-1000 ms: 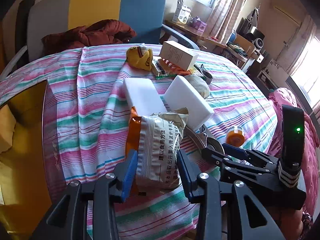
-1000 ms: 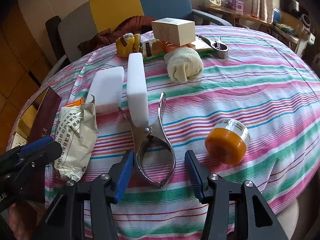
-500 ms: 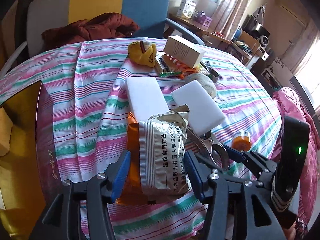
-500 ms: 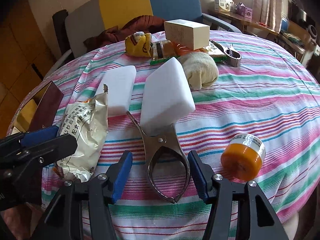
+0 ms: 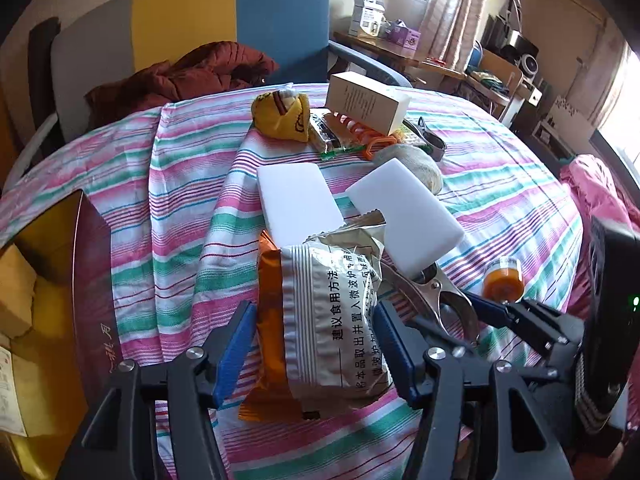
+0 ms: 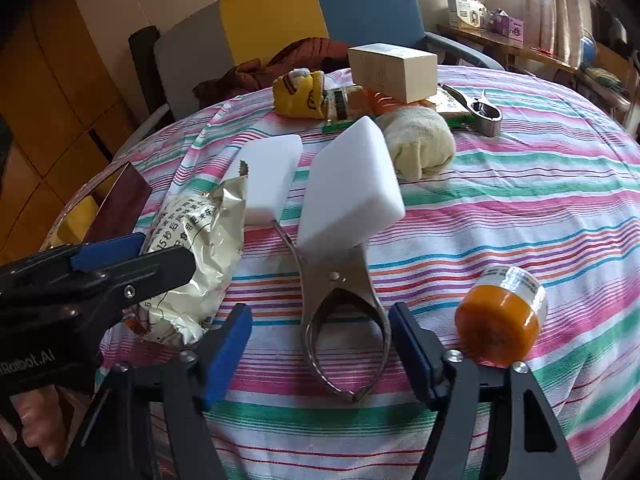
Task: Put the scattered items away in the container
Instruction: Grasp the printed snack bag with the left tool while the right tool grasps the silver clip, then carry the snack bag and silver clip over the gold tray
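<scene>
A silver and orange snack packet (image 5: pixel 328 320) lies on the striped tablecloth, its near end between my left gripper's (image 5: pixel 316 344) jaws. Those jaws are opening and the blue pads (image 5: pixel 236 340) do not press it. In the right wrist view the left gripper (image 6: pixel 132 256) hangs over the packet (image 6: pixel 196 260). A metal spring clamp (image 6: pixel 340 300) bites a white foam block (image 6: pixel 352 196). Its handles lie between my right gripper's (image 6: pixel 320 348) jaws, which are opening too, with gaps on both sides. The dark red box (image 5: pixel 92 280) with a gold inside stands at the table's left edge.
A second white block (image 5: pixel 296 200) lies flat behind the packet. An orange-capped jar (image 6: pixel 500 320) lies on its side to the right. Farther back sit a yellow plush (image 5: pixel 284 116), a cardboard carton (image 5: pixel 364 100), a rolled cream cloth (image 6: pixel 420 148) and a metal tool (image 6: pixel 480 112).
Both pairs of jaws have widened. The packet now reaches deeper between the left jaws, and the clamp's handles sit deeper between the right jaws. Both views have closed in a little.
</scene>
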